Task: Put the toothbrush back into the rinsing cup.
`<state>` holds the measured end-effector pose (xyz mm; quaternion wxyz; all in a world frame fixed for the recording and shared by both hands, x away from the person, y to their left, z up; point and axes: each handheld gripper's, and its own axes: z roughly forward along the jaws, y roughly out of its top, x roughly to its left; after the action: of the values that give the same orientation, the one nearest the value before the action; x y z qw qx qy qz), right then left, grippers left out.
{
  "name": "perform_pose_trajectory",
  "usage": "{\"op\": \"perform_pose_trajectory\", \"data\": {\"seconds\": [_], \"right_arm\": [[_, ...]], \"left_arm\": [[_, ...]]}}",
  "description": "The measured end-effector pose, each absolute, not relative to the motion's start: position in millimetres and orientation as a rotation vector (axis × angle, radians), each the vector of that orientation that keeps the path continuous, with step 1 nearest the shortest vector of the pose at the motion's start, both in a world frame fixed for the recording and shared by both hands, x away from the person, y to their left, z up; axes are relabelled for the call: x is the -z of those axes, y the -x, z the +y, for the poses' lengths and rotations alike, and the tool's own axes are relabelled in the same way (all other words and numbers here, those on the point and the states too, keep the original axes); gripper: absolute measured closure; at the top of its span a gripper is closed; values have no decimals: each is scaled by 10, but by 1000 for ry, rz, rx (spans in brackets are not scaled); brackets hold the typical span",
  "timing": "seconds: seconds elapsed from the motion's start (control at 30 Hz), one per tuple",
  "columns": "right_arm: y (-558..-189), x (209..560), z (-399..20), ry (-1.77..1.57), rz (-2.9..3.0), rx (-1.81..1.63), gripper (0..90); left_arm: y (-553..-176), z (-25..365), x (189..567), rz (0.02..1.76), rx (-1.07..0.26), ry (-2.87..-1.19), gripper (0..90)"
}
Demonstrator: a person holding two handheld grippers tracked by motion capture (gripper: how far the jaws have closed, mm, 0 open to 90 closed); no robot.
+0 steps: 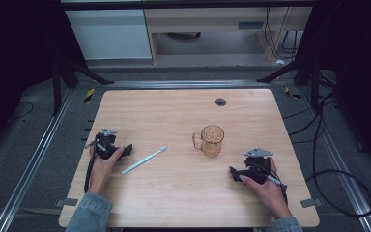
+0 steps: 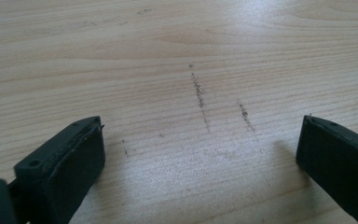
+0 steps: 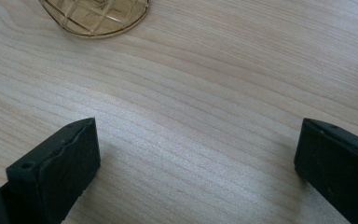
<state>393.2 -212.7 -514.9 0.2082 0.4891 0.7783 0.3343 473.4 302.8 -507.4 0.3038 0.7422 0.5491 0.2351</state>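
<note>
While both hands rest low on the pale wooden table (image 1: 183,193), the high view shows the left gripper (image 1: 125,151) at the near left, just beside the handle end of a light blue plastic toothbrush (image 1: 144,160) that lies slanted with its white head pointing far right. An amber glass mug with a handle (image 1: 211,140) stands upright right of centre, near the right gripper (image 1: 234,174) yet apart from it.

Seen from the left gripper view, its jaws are spread wide over bare, scuffed wood with nothing between them.

Seen from the right gripper view, those jaws also stand wide apart and empty, the mug's patterned base (image 3: 95,16) at the far left.
</note>
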Motion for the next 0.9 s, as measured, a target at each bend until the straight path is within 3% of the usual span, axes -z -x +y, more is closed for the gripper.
{"op": "perform_pose_trajectory", "data": {"seconds": [0.33,0.9], "right_arm": [[-3935,5151,-2130,-1356,2167,-928,5],[-3930,5151,-2145,-1345,2171,-928,10]], "left_arm": [[-4562,3091,4856,1373,-644,-1954,59],[-4329,2704,4314,1107,-582,-2140,112]]}}
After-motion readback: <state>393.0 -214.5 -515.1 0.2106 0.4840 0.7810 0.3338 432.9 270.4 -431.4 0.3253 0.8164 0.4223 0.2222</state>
